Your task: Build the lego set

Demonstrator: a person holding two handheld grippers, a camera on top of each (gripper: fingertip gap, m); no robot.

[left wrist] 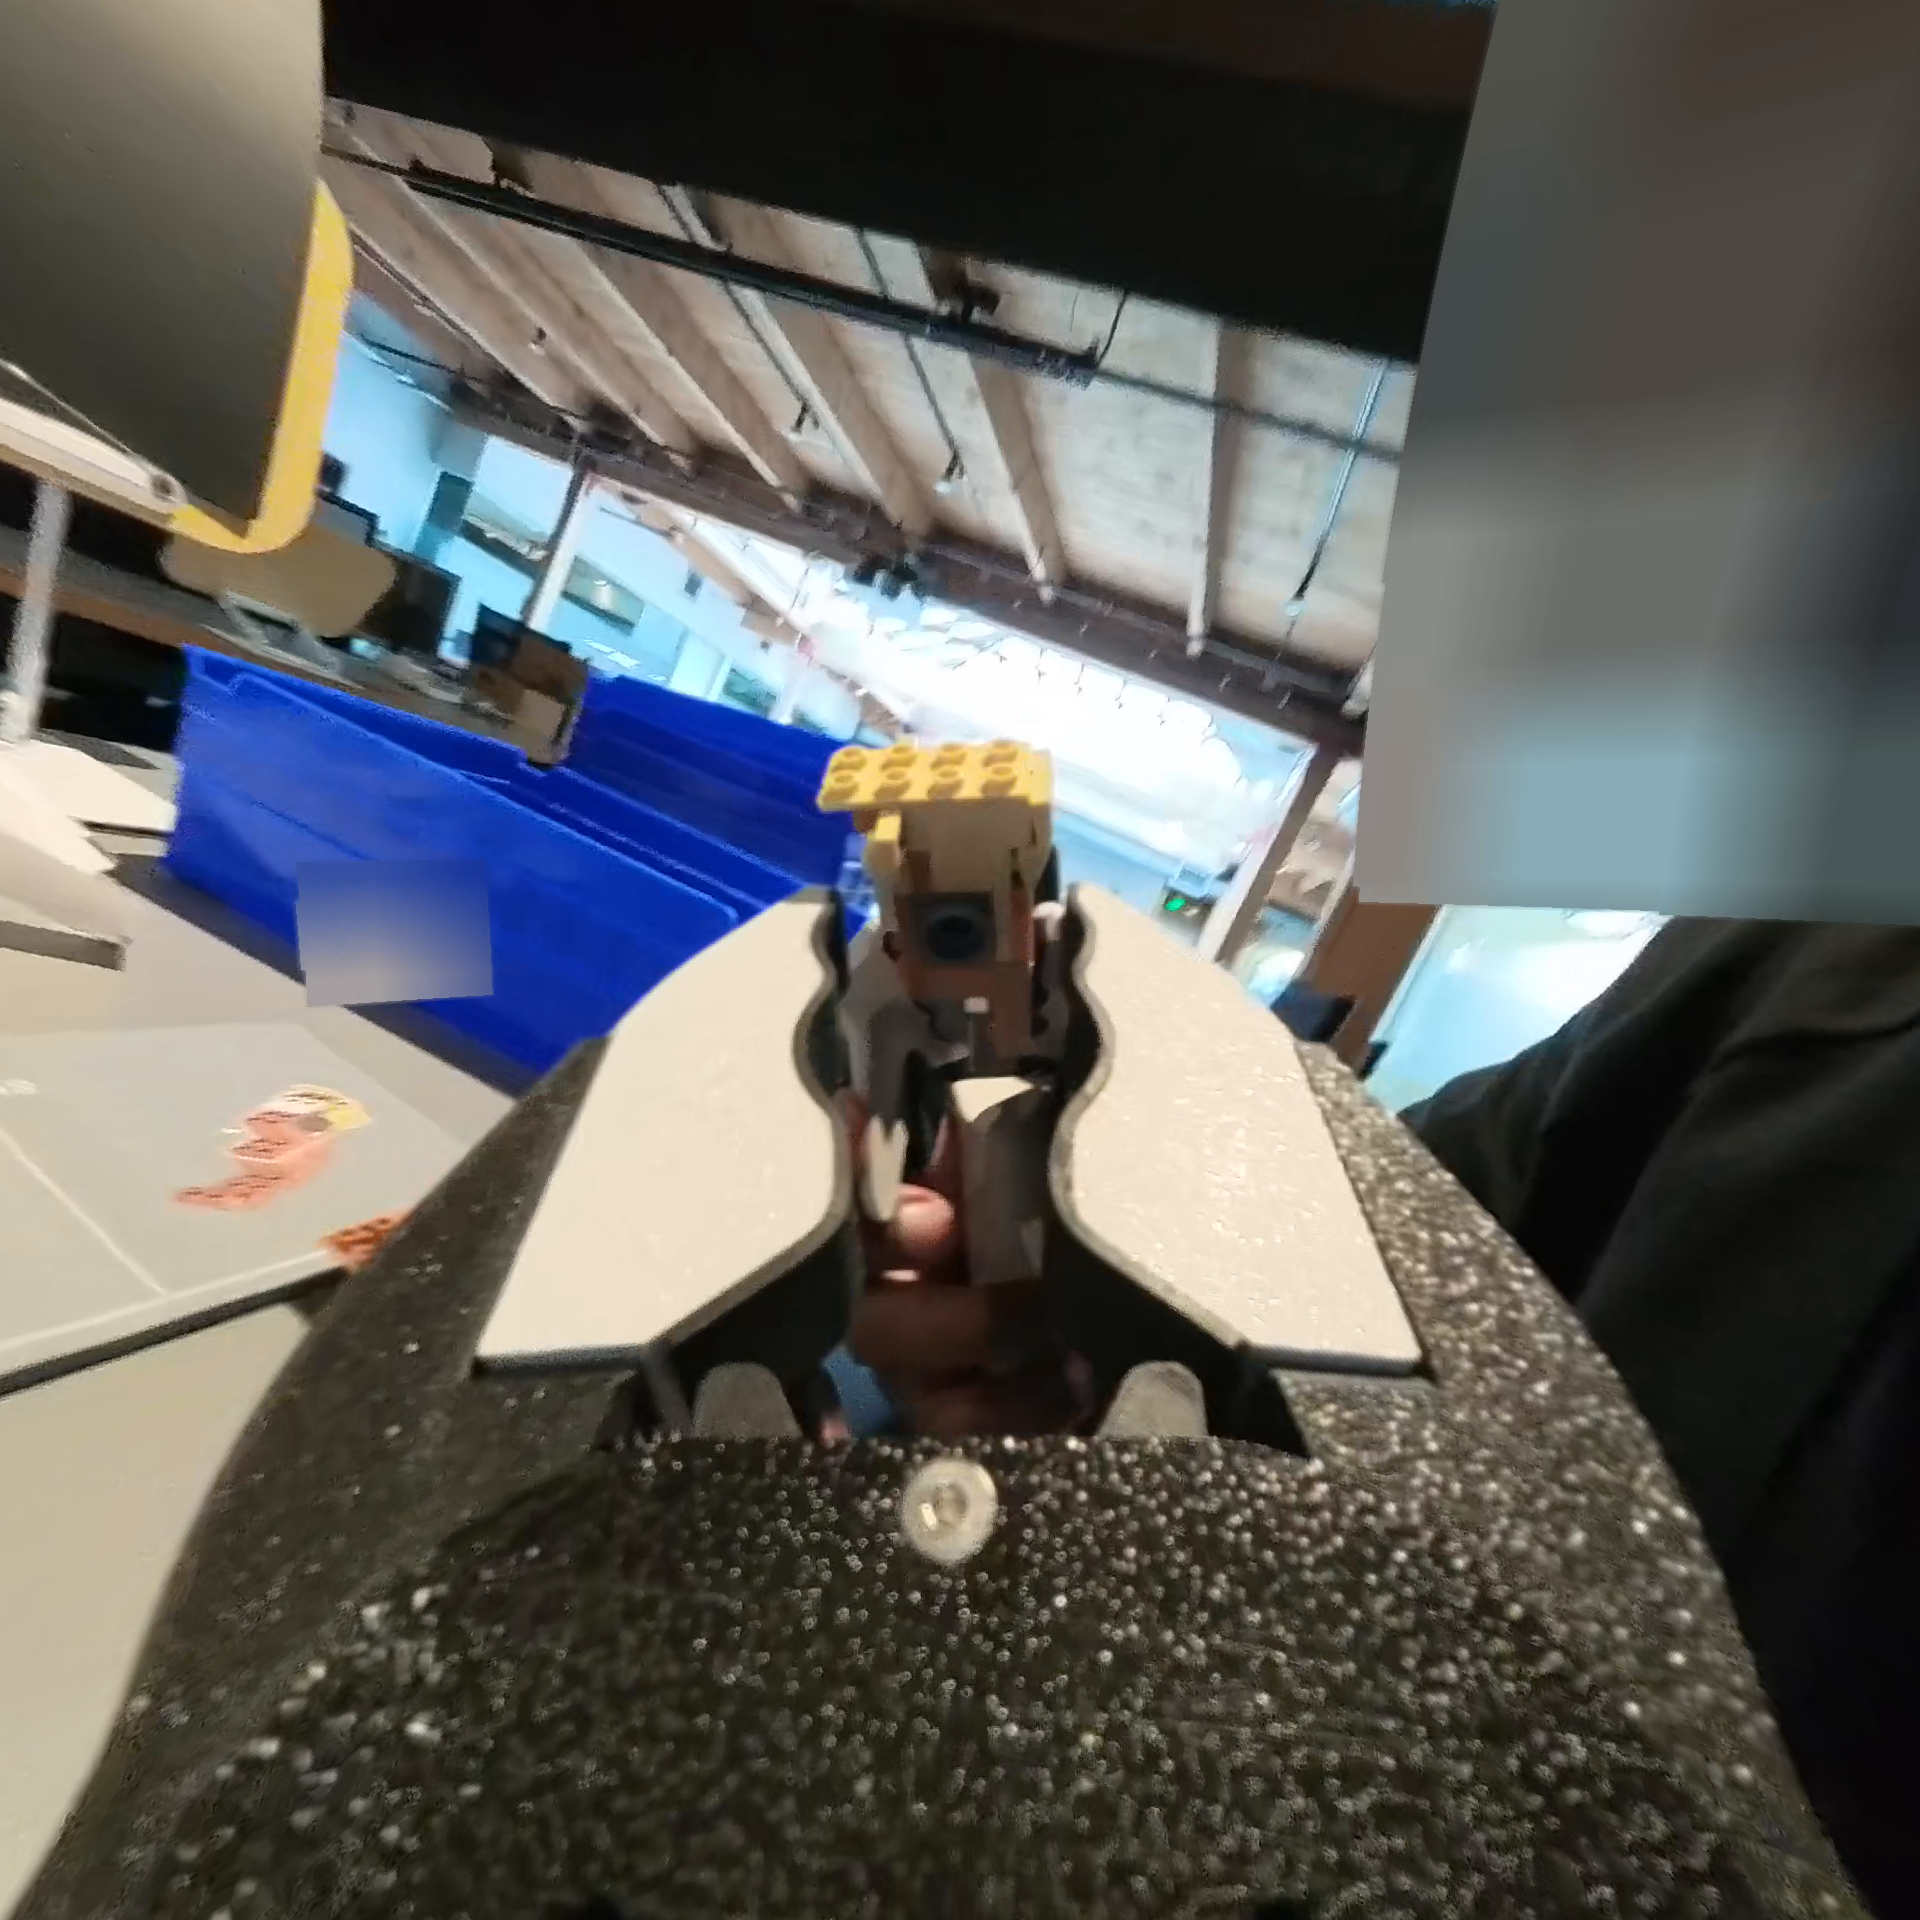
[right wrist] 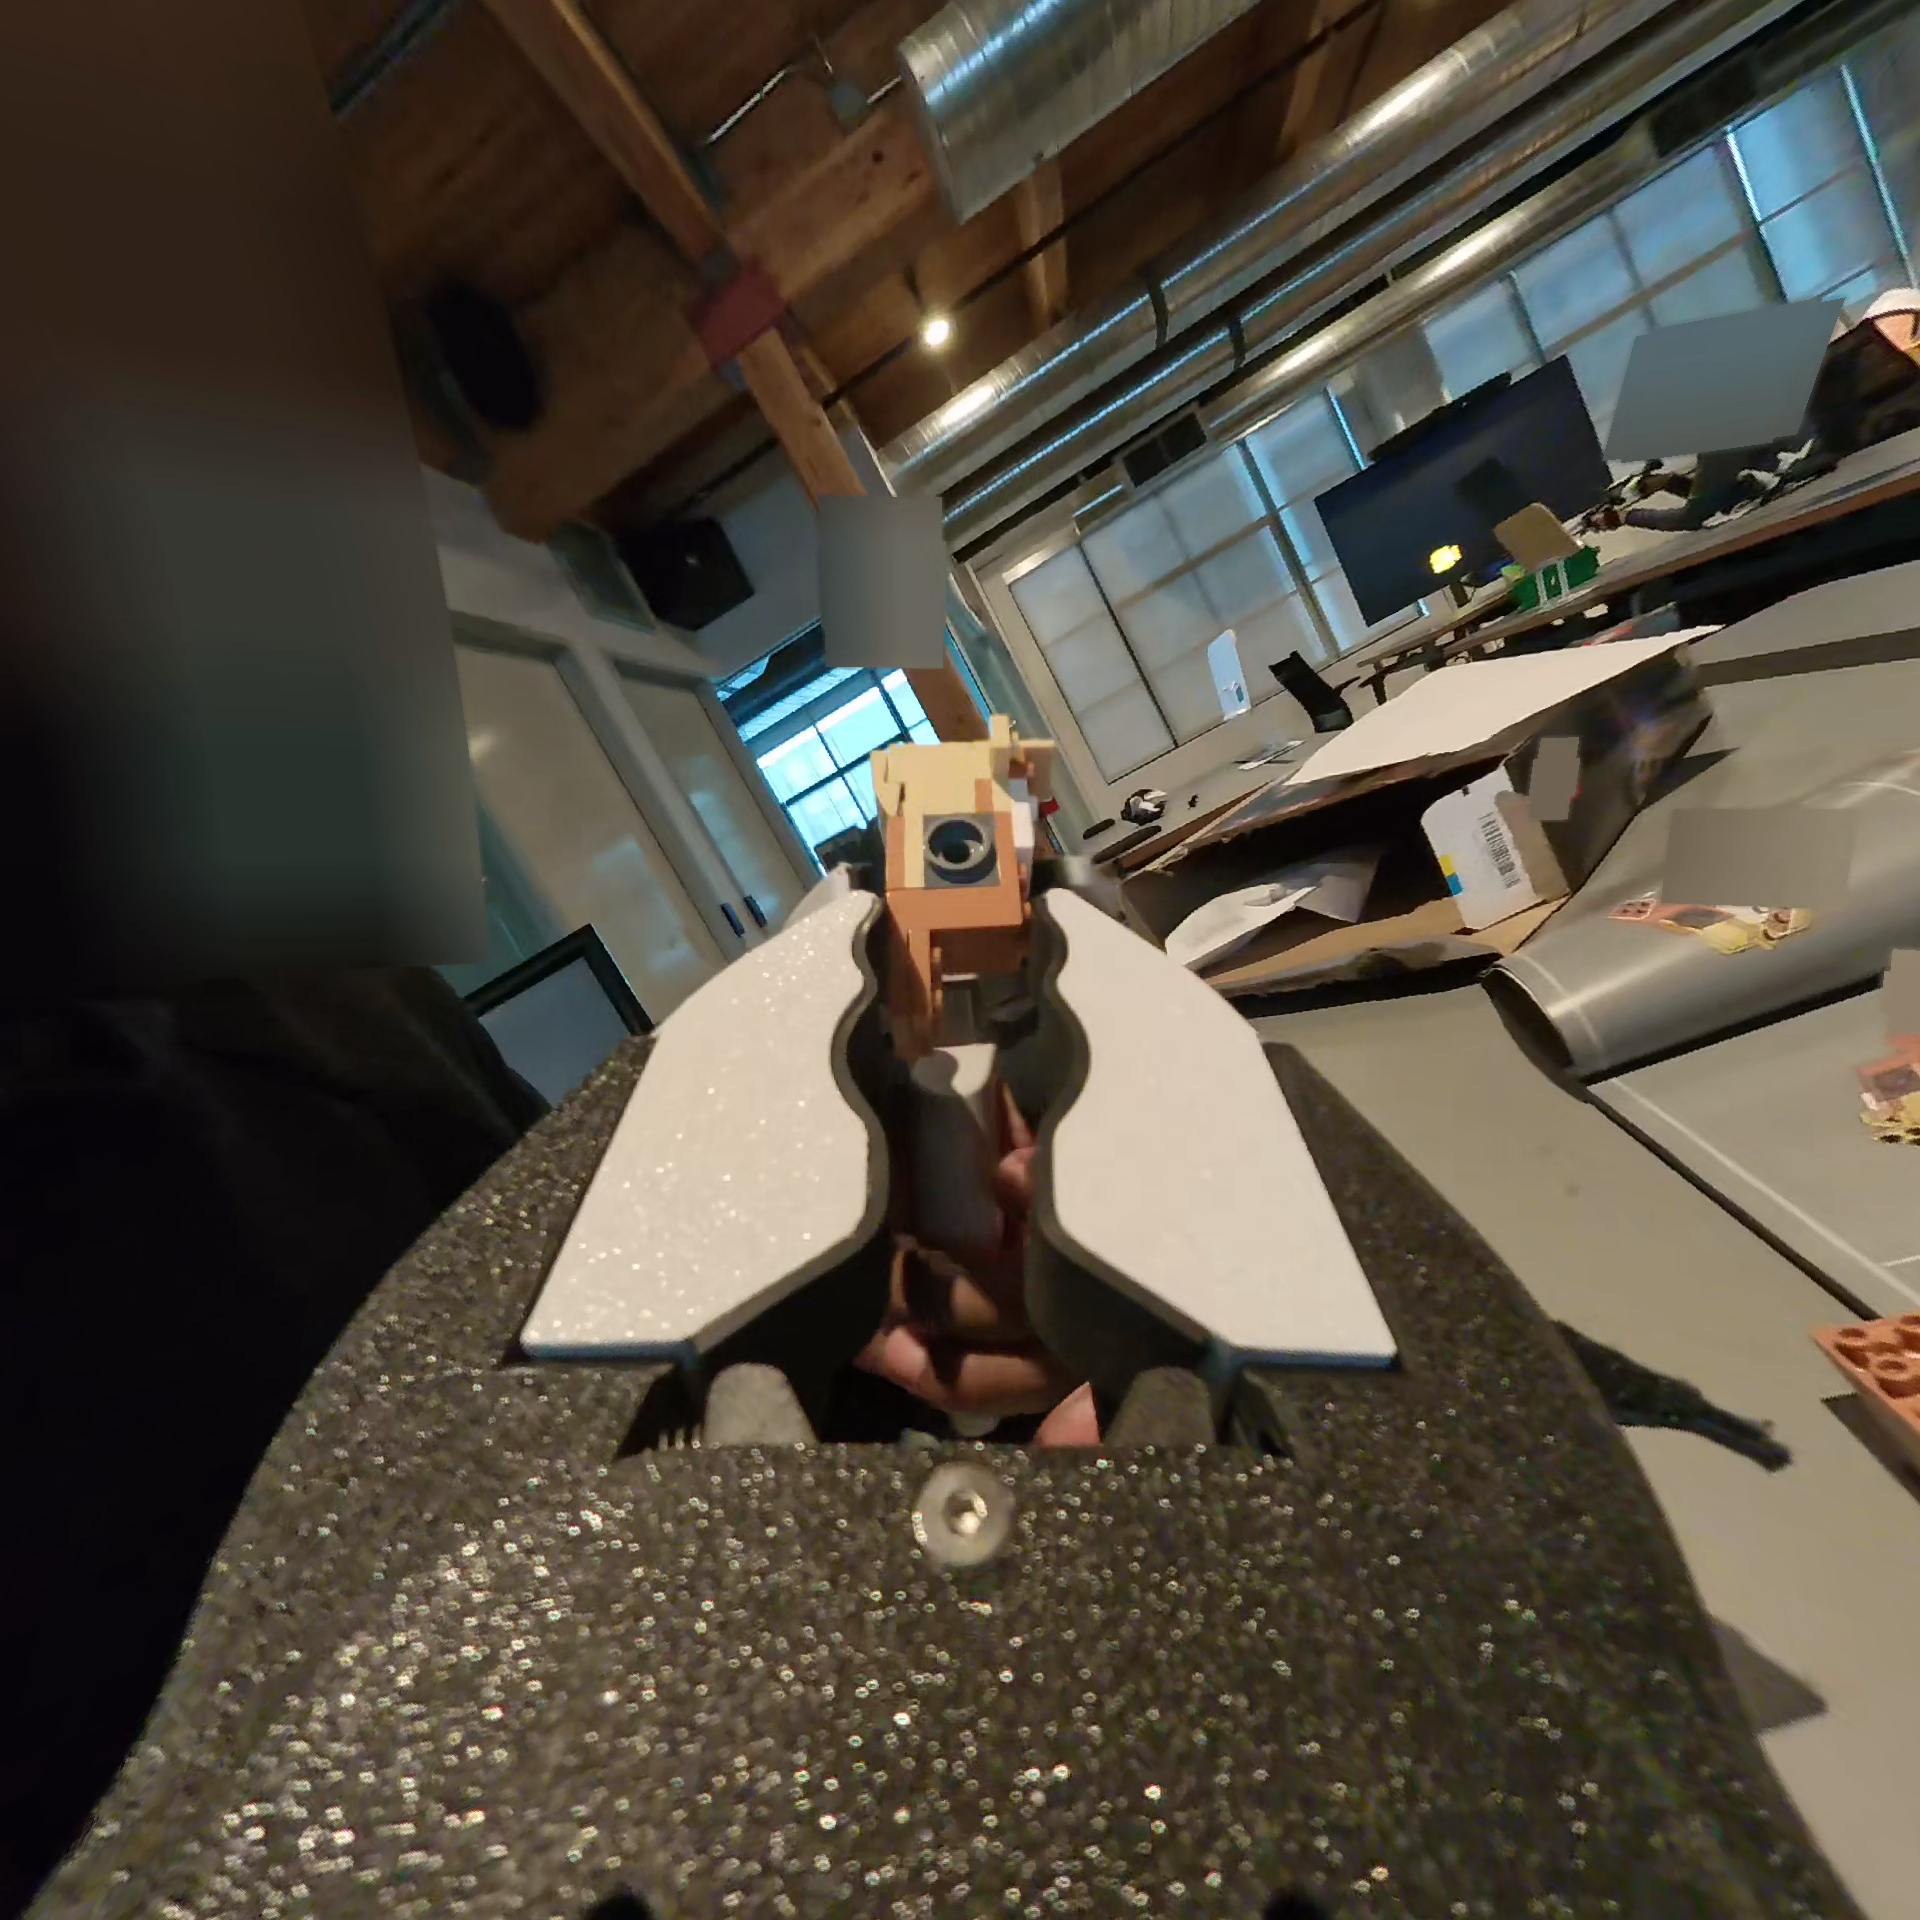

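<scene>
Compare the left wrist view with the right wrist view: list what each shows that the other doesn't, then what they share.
Left wrist view only: blue bins, a grey laptop with stickers, and a yellow studded plate topping the build. Right wrist view only: an opened cardboard box, a dark monitor, silver ducts. Both: a gripper shut on a small tan and orange lego assembly, left gripper and right gripper alike.

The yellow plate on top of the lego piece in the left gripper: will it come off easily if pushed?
Probably. The yellow plate overhangs the tan bricks beneath, so a push could lever it off. The left gripper grips only lower down.
</scene>
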